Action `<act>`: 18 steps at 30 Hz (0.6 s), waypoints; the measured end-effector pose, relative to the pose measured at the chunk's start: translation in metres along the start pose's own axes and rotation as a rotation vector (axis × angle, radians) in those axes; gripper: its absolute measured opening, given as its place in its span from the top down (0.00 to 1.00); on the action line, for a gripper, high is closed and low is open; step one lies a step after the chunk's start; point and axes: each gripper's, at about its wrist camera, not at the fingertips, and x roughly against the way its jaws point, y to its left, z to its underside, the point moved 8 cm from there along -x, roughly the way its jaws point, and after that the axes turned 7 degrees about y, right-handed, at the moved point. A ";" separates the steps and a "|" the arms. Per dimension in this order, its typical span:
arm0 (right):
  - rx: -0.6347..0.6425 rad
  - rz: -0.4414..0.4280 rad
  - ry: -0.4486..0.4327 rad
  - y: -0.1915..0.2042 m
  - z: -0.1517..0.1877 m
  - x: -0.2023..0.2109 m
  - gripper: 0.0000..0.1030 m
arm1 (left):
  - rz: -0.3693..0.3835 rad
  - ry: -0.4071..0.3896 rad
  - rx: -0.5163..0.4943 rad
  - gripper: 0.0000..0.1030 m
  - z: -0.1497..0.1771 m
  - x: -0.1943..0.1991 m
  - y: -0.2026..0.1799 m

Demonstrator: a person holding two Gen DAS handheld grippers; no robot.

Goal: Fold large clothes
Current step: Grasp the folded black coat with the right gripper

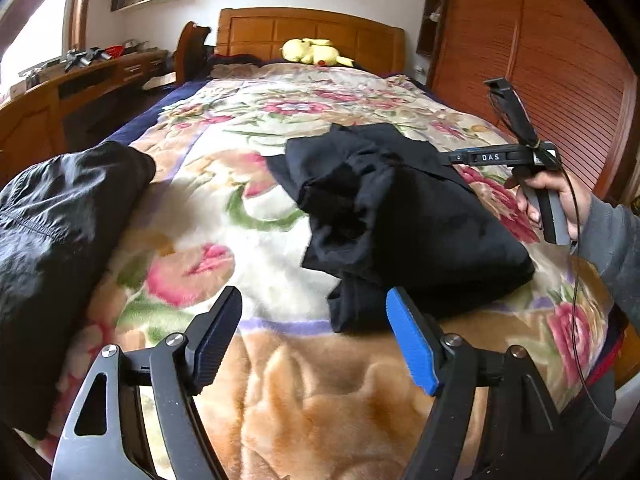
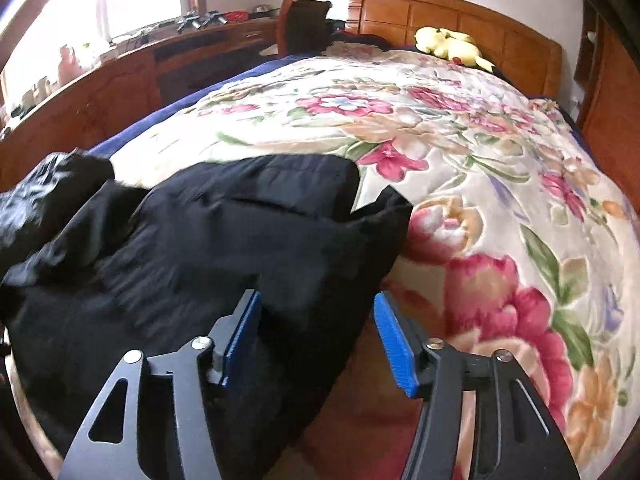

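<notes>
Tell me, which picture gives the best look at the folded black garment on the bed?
The left wrist view: the folded black garment lies whole on the floral blanket, edges all visible. The right wrist view sits close above it, blurred, its near part cut off behind the open right tool.

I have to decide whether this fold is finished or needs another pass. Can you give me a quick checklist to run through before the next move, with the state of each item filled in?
1. Left gripper free of cloth: ok, jaws open with only the floral blanket between them.
2. Right gripper released: ok, jaws open over the black garment, pads not pressing it.
3. Garment gathered into a compact bundle: ok.
4. Bundle neat: not ok, a loose flap bunches up along its left side in the left wrist view.
5. Room on the blanket around it: ok.
6. Second dark garment at the left kept apart: ok in the left wrist view.
</notes>
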 end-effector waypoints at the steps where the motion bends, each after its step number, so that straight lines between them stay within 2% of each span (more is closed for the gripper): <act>1: -0.006 -0.010 0.003 -0.002 -0.006 -0.006 0.37 | -0.003 -0.003 0.005 0.27 -0.001 0.000 0.002; 7: -0.046 -0.019 0.031 -0.017 -0.028 -0.042 0.27 | -0.005 0.012 0.027 0.26 -0.001 -0.008 0.010; 12: -0.051 -0.007 0.043 -0.022 -0.033 -0.064 0.17 | -0.009 0.019 0.034 0.26 -0.001 -0.010 0.011; 18: -0.074 -0.042 0.050 -0.024 -0.034 -0.077 0.12 | -0.004 0.028 0.034 0.26 0.000 -0.013 0.008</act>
